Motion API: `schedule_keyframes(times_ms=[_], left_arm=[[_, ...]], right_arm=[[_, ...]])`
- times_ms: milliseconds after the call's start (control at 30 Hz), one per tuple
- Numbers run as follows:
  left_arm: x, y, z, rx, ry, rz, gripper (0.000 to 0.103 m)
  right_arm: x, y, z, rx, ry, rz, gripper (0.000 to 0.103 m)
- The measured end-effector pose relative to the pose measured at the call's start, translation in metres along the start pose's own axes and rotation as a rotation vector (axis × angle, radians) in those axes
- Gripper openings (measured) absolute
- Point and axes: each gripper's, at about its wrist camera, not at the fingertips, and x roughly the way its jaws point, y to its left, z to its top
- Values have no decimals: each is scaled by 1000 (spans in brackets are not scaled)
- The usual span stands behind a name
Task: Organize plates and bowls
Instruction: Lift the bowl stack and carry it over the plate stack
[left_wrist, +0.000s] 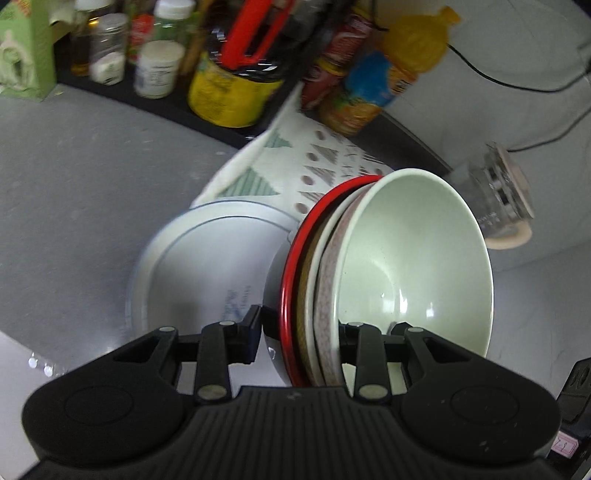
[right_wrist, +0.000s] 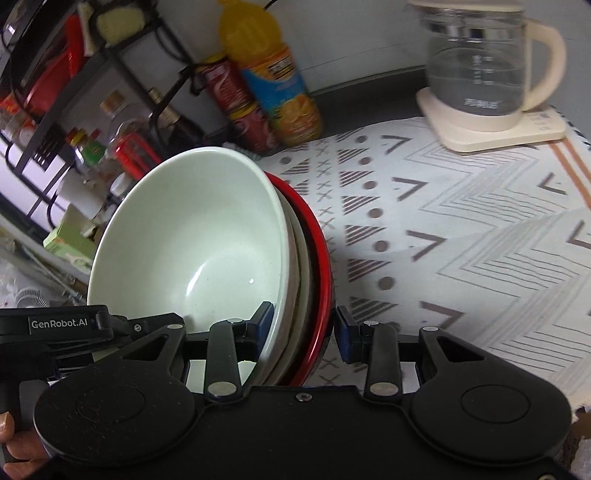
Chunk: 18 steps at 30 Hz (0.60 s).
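Observation:
A nested stack of bowls, pale green bowl innermost and a red-rimmed bowl outermost, is held tilted between both grippers. My left gripper is shut on the stack's rim from one side. My right gripper is shut on the opposite rim; the green bowl and red rim fill its view. A white plate with a blue ring lies on the grey counter behind the stack.
A patterned cloth mat covers the counter. A glass kettle on a cream base stands at its far end. Bottles and jars, an orange juice bottle and a black rack line the back.

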Motion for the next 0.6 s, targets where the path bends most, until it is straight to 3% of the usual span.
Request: schedule_keyframes(times_ms=[300,600], left_arm=[[0,39,-3,-91,11,40,31],[14,54,-1,-117,41,80,31]], right_arm=[[29,27,-8,-60,68,21,35],[50,37,-15,-71,114,9,35]])
